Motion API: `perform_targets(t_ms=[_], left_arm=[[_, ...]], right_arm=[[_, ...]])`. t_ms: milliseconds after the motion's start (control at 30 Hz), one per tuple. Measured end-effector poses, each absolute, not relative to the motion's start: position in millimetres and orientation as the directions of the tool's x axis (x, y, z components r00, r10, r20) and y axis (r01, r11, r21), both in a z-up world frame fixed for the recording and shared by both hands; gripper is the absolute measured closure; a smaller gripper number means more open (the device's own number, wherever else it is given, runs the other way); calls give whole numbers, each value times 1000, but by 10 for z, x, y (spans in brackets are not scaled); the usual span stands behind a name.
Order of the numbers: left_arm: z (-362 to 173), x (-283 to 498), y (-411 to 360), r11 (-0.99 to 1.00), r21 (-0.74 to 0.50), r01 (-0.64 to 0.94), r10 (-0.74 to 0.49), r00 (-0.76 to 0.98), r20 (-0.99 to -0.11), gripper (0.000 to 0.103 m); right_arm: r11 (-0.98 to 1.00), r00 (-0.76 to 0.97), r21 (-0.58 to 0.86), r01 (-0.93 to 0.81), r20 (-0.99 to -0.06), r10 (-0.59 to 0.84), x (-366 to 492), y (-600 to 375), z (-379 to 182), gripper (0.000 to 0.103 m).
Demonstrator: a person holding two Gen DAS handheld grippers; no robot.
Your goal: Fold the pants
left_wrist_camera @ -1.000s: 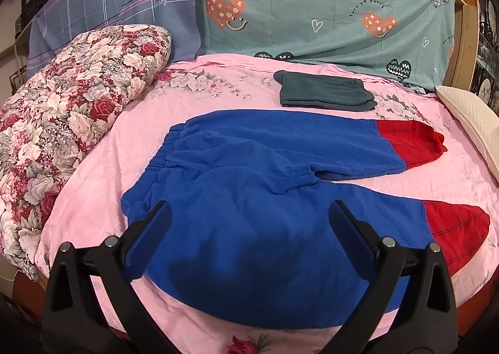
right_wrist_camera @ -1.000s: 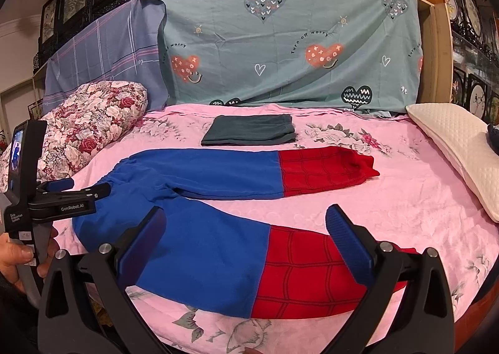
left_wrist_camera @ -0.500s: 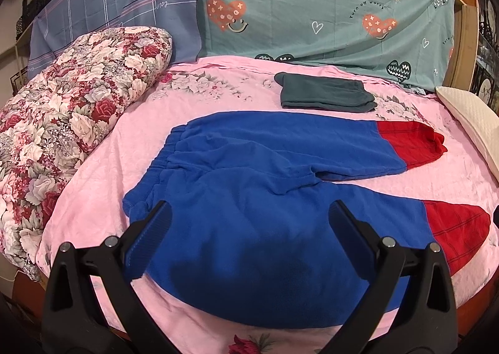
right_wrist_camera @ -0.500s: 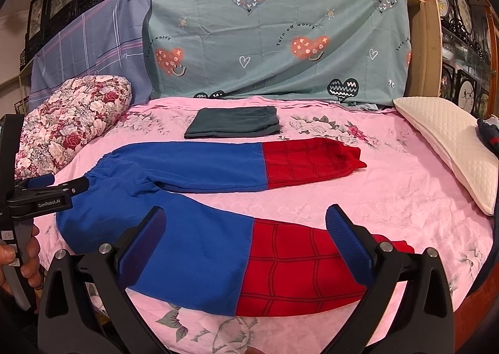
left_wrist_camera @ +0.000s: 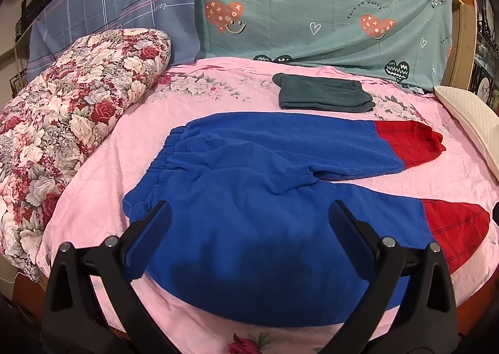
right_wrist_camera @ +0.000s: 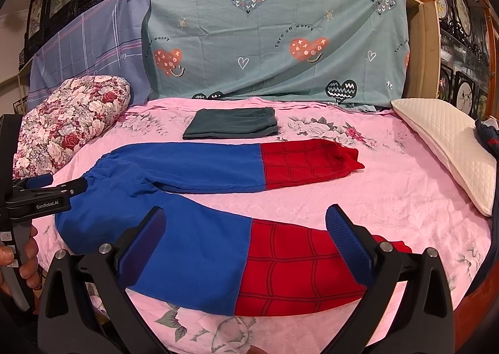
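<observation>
Two legs of the pants (left_wrist_camera: 255,198) lay spread flat on the pink bedspread (right_wrist_camera: 389,198), unfolded. My left gripper (left_wrist_camera: 249,223) and right gripper (right_wrist_camera: 246,226) hovered over the near leg, jaws apart, empty. I judged the waistband corner and near cuff best pinched together, then carried evenly onto the far leg.

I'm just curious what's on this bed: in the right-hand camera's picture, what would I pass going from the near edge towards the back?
right gripper → blue and red pants → folded dark green garment → teal heart-print sheet.
</observation>
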State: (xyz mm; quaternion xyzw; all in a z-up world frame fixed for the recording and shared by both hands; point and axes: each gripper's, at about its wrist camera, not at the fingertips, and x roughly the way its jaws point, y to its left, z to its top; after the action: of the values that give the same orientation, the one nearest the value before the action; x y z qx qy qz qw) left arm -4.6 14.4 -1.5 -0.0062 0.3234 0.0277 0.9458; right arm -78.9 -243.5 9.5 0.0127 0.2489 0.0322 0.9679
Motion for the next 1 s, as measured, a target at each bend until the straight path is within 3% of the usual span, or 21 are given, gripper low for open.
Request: perform_targets(t_ms=[1000], left_arm=[[-5, -33, 151, 998, 8, -59, 51, 789, -613, 2]], right_arm=[[997, 874, 40, -69, -480, 80, -773, -2420, 95, 1]])
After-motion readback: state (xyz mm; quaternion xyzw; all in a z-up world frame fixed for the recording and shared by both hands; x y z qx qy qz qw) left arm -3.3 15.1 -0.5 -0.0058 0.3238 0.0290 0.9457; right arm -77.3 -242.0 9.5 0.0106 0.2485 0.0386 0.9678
